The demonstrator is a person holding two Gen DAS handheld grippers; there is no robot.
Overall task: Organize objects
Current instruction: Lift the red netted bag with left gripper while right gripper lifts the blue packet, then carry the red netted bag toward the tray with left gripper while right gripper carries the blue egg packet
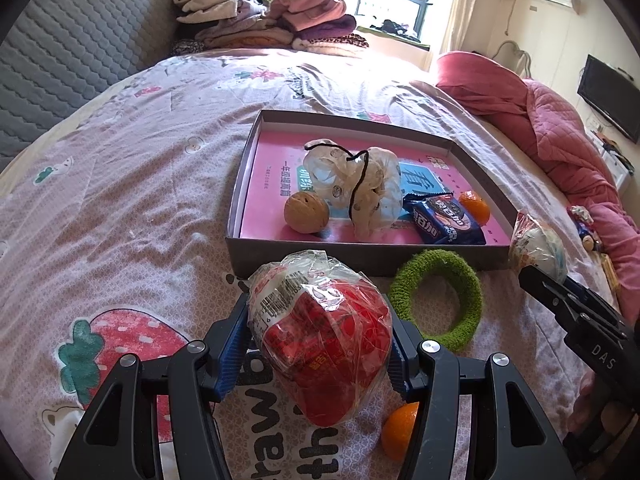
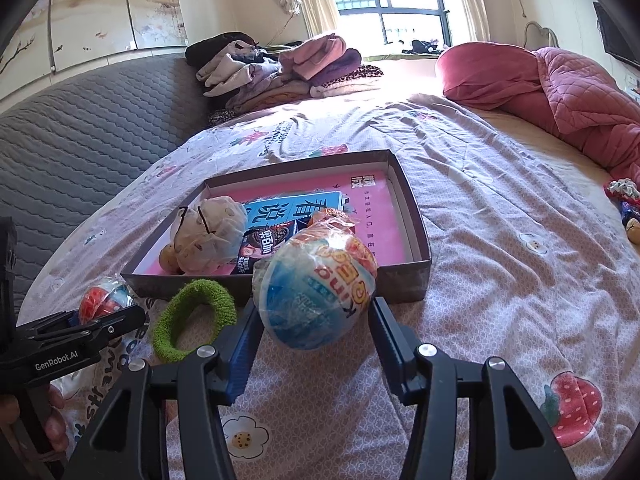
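- At lower centre of the left wrist view, the left gripper (image 1: 320, 340) is gripping a red wrapped snack (image 1: 320, 336), lifting it toward the box (image 1: 360, 254).
- At centre of the right wrist view, the right gripper (image 2: 316, 320) is clamping a blue-and-orange wrapped ball (image 2: 316, 284) just before the box's near wall, ready for dropping inside.

Box's (image 2: 404, 280) right half lies free; snacks (image 2: 208, 236) crowd its left.

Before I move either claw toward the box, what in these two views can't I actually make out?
- Orange on the bedspread: left wrist view, half hidden behind the left claw and its red wrapped snack.
- Walnut in the box: right wrist view, mostly behind the white bag.
- Box's near right corner: left wrist view, covered by the blue wrapped ball in the right claw.
- Small items at the bed edge: cut off by the frame.
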